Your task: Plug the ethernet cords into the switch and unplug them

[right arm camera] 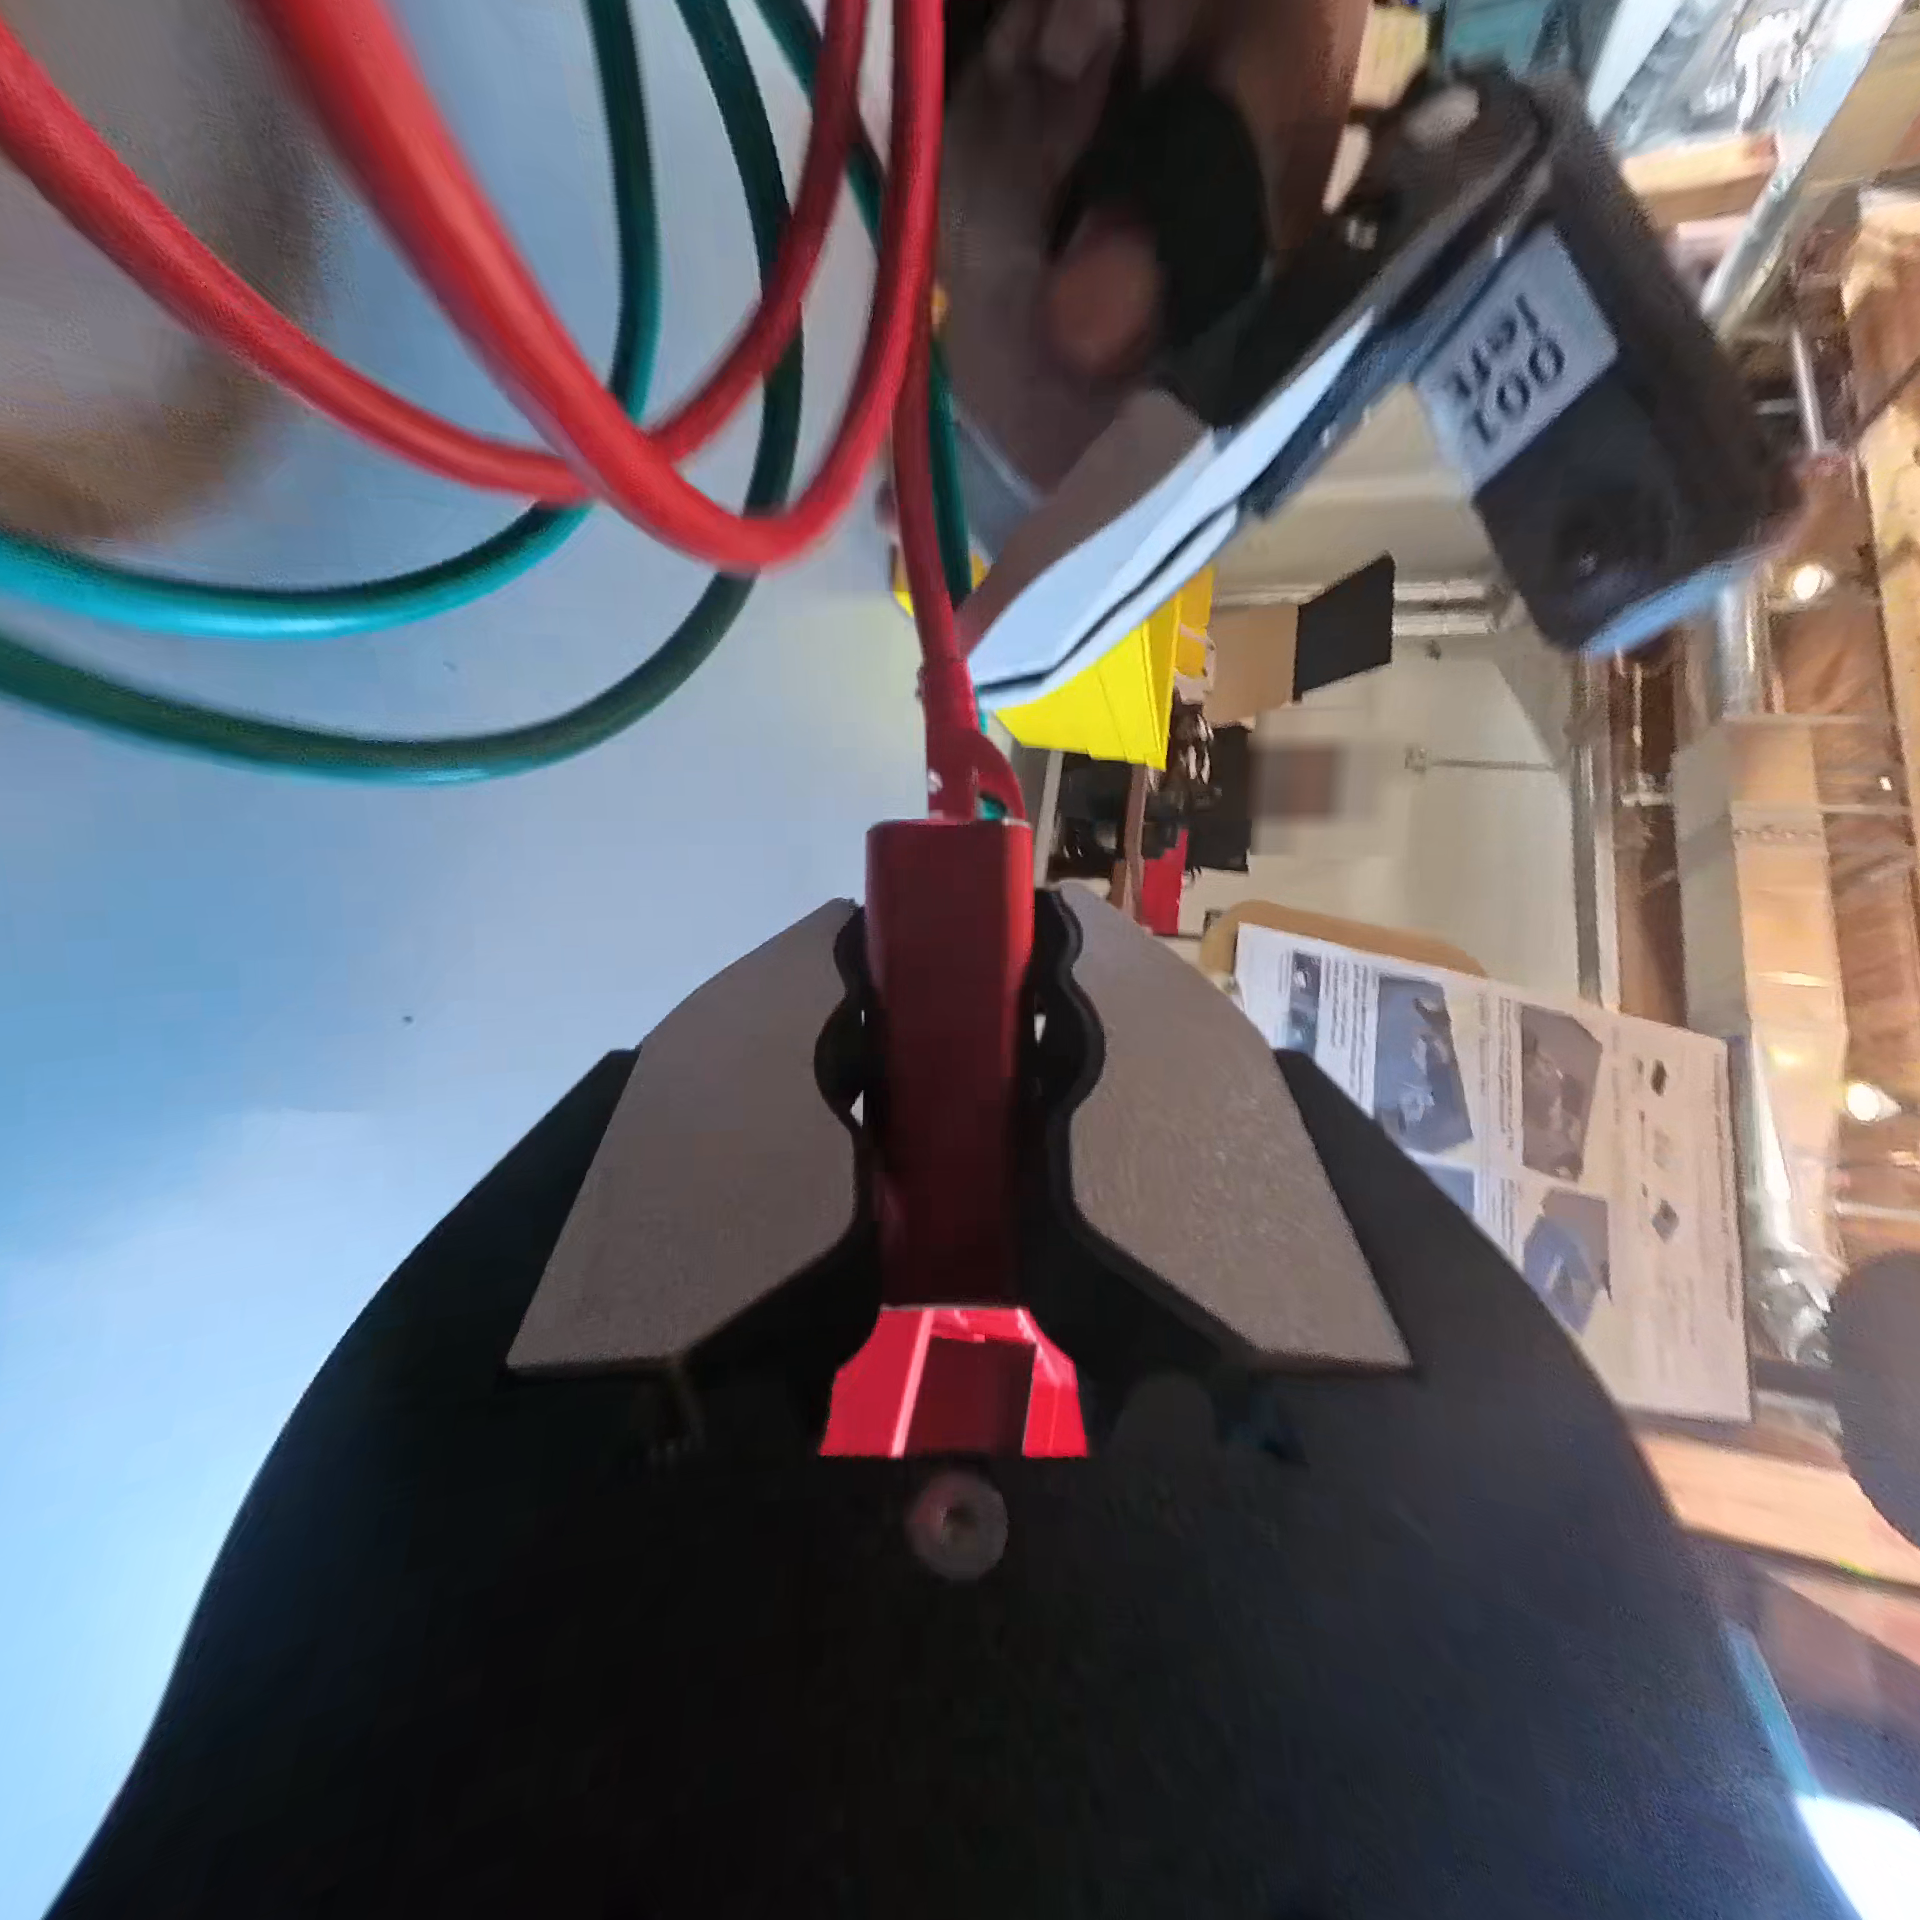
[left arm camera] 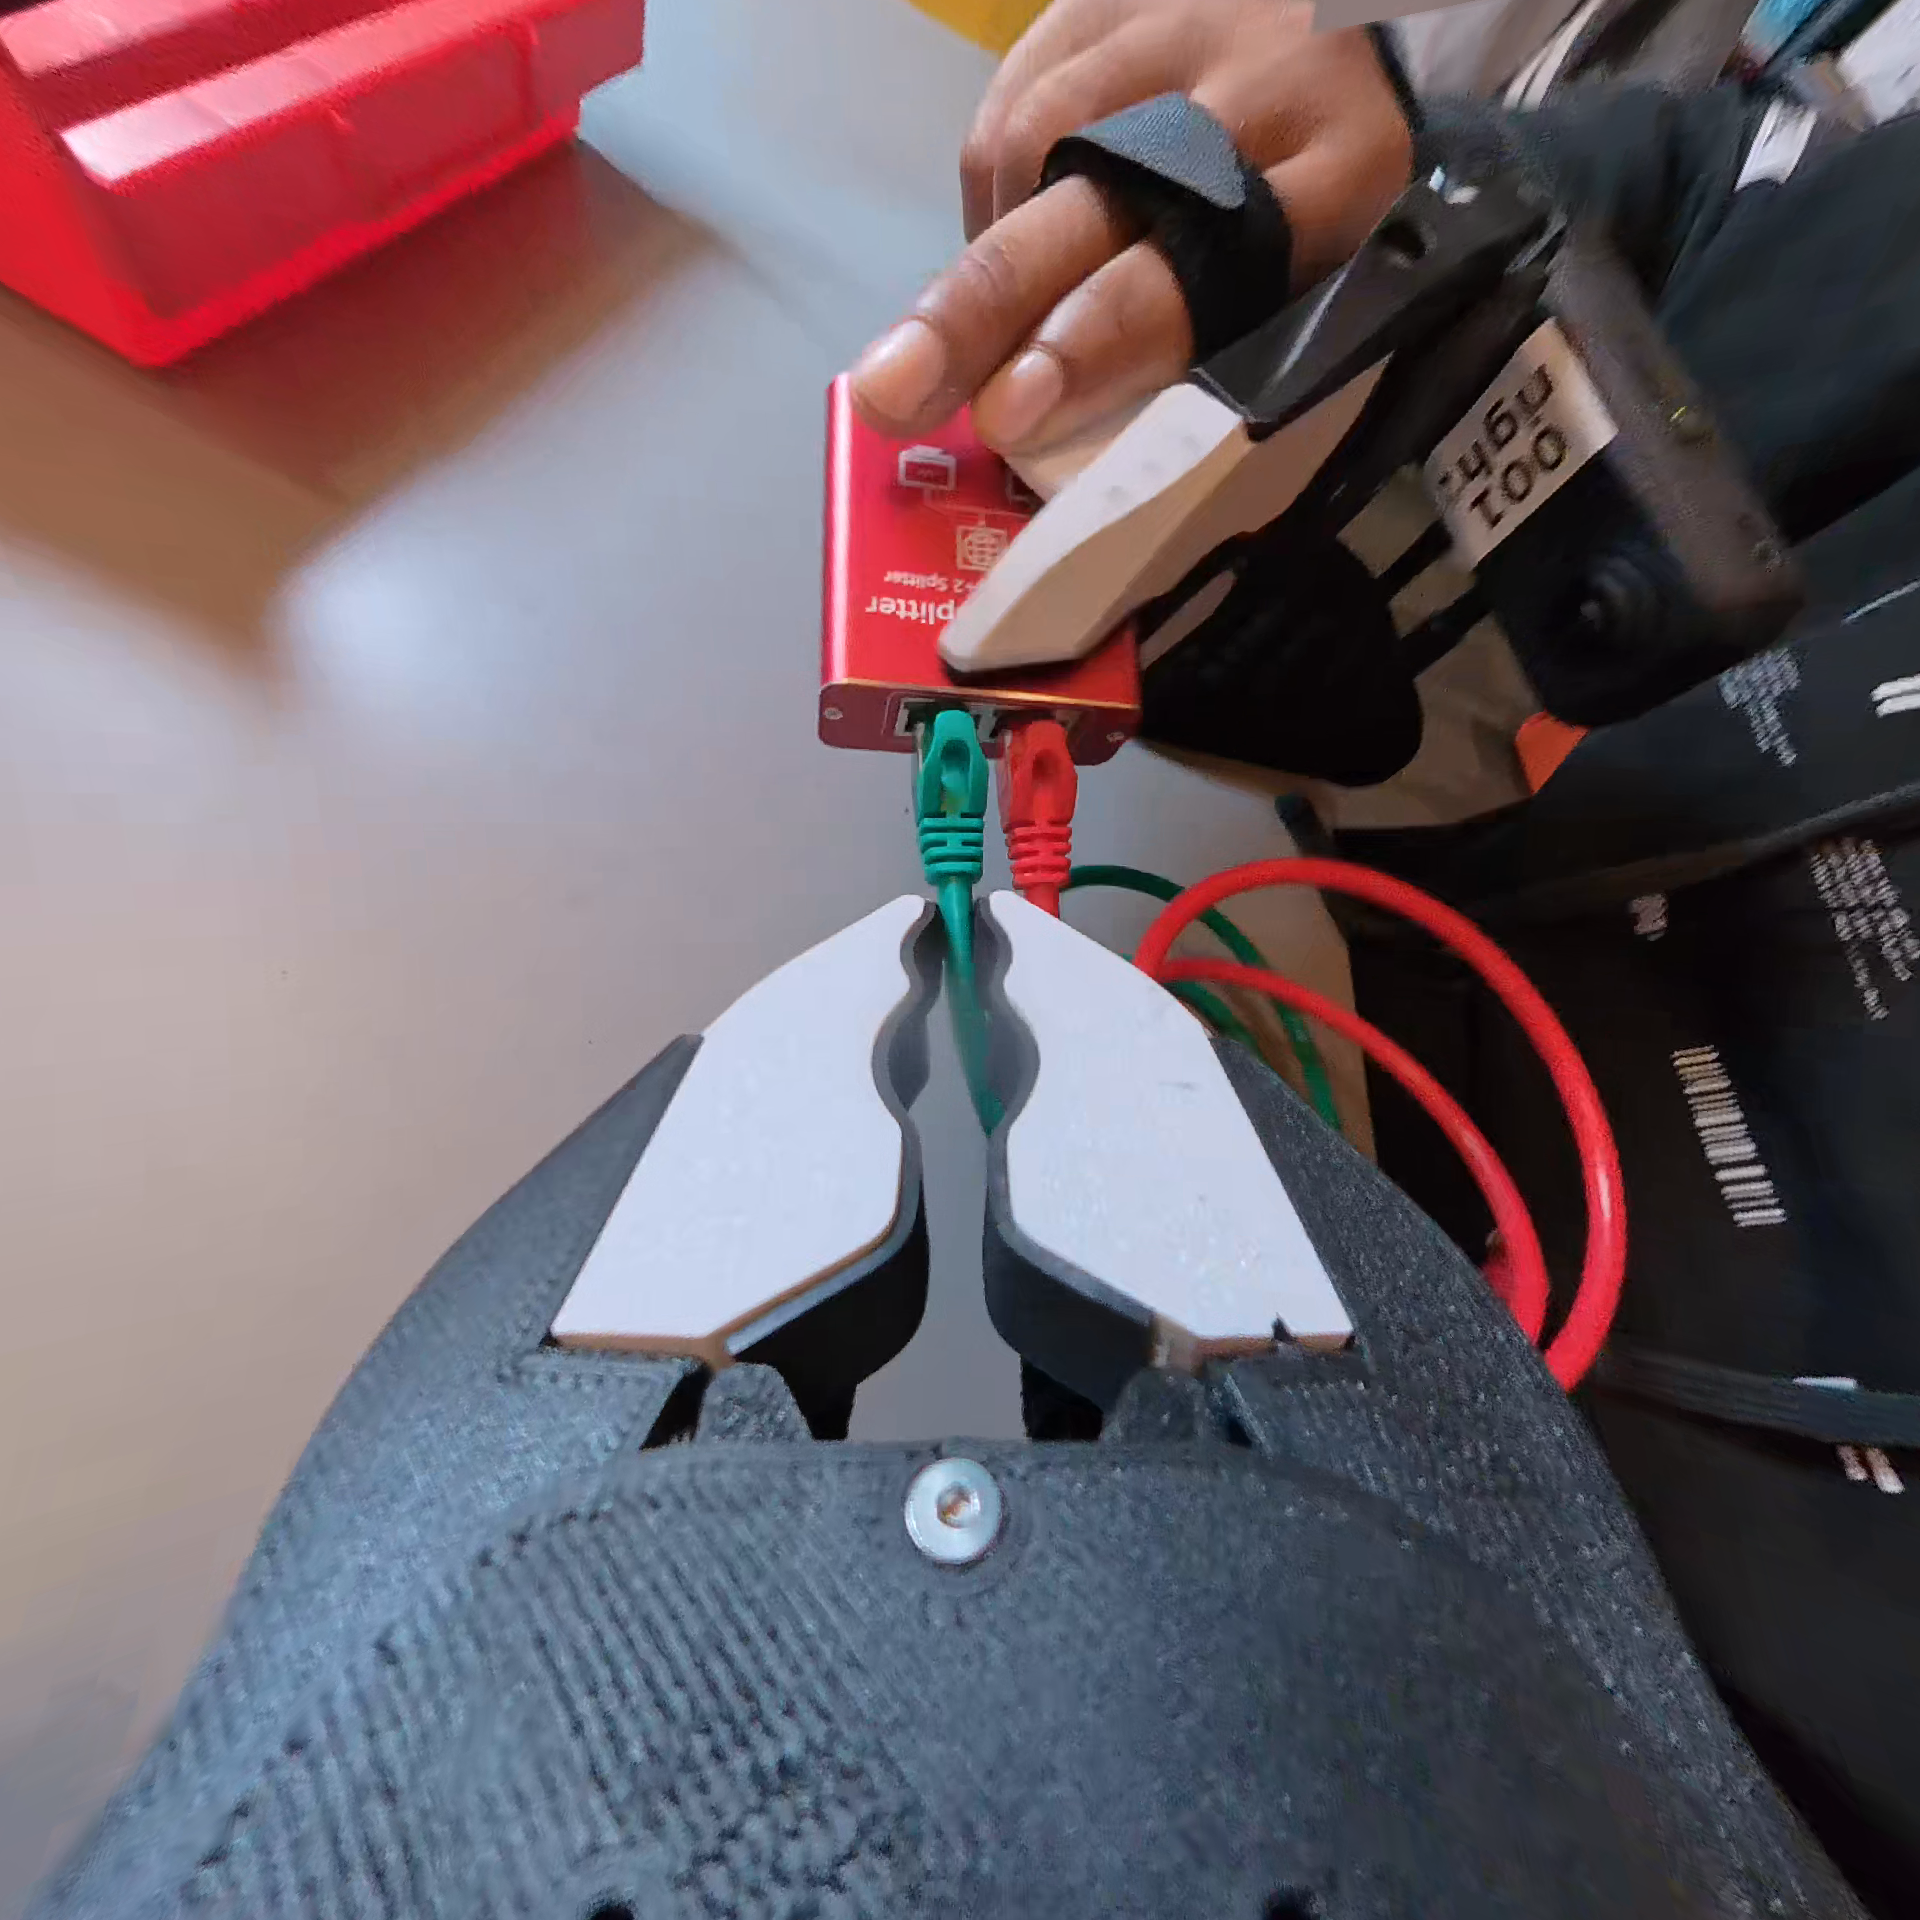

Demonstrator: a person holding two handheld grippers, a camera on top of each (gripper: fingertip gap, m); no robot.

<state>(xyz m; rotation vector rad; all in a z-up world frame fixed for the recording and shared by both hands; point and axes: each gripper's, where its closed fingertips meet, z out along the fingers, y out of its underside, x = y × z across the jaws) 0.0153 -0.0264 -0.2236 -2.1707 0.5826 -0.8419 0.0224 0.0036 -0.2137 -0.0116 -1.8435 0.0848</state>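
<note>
In the left wrist view, the left tool point(left arm camera: 958, 914) sits nearest, its two pale fingers point(left arm camera: 769, 1132) clenched on the green ethernet cord point(left arm camera: 964, 997) just behind the cord's ribbed boot. Just beyond the fingertips, the green plug point(left arm camera: 948, 774) sits in the left port of the red switch point(left arm camera: 914, 582), and the red ethernet cord point(left arm camera: 1039, 800) is plugged into the port immediately to its right. Both cords loop away to the right, beside a person's dark clothing. The switch is lifted above the pale surface point(left arm camera: 468, 727), with the right tool point(left arm camera: 1049, 623) grasping it from the right and a hand point(left arm camera: 1101, 239) with two fingertips resting on its far top face. A red bin point(left arm camera: 260, 156) stands on the surface at the far left. In the right wrist view, the right tool point(right arm camera: 951, 914) holds the switch point(right arm camera: 945, 1039) edge-on between its grey fingers point(right arm camera: 717, 1164); past it, the red cord point(right arm camera: 940, 582) and green cord point(right arm camera: 416, 748) curl across the upper left, and the left tool point(right arm camera: 997, 665) reaches in from the upper right. A yellow bin point(right arm camera: 1101, 696) lies farther off.
</note>
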